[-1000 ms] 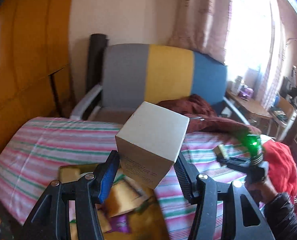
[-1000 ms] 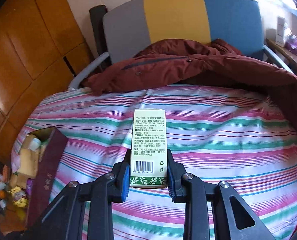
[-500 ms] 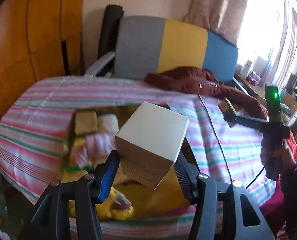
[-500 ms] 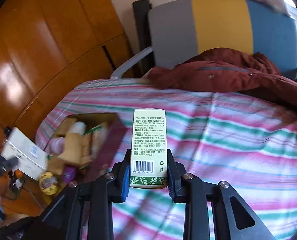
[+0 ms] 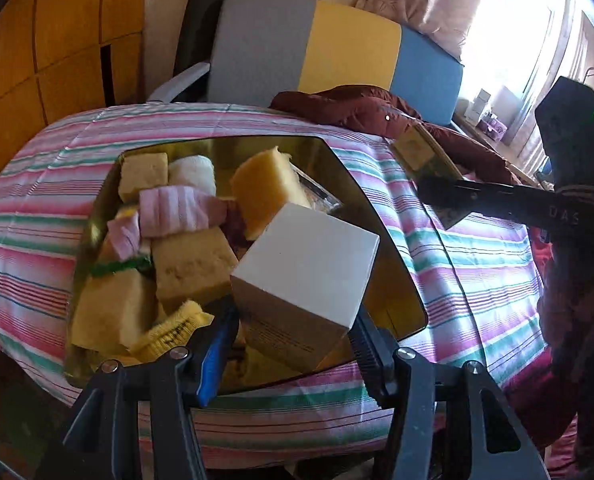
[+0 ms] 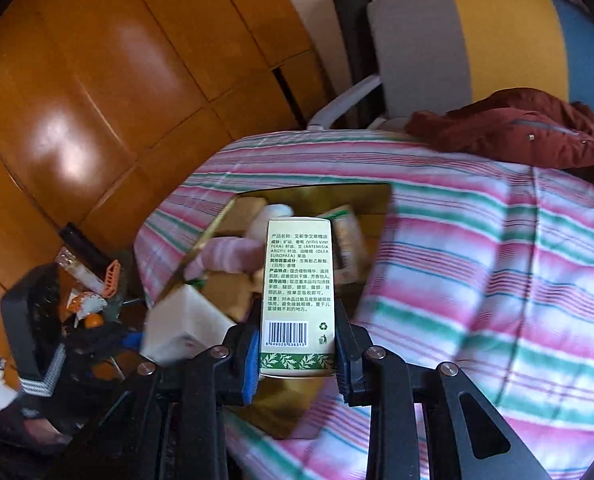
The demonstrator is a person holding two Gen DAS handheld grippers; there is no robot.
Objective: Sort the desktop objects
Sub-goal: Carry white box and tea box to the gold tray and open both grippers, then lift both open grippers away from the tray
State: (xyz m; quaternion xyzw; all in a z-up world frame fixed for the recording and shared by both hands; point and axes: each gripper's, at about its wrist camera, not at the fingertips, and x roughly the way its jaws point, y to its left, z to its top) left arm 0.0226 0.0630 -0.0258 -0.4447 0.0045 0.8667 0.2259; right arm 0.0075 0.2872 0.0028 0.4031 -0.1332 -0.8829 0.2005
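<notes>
Both tools carrying boxes over the gold tray

The left tool (image 5: 293, 344) is clasping a white box (image 5: 309, 276) above the sponge-filled gold tray (image 5: 381, 240) on the striped bed (image 5: 477, 264); the right tool (image 6: 295, 354) is gripping a green-printed carton (image 6: 297, 280) there too.

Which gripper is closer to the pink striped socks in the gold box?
Left. The left gripper, holding a white box, hangs right over the gold box, near the pink striped socks. The right gripper, holding a green carton, sits farther back.

Plain white carton (image 5: 305, 276) and green-printed box (image 6: 297, 296) hang, perhaps, above the crammed gold bin (image 5: 393, 280).
</notes>
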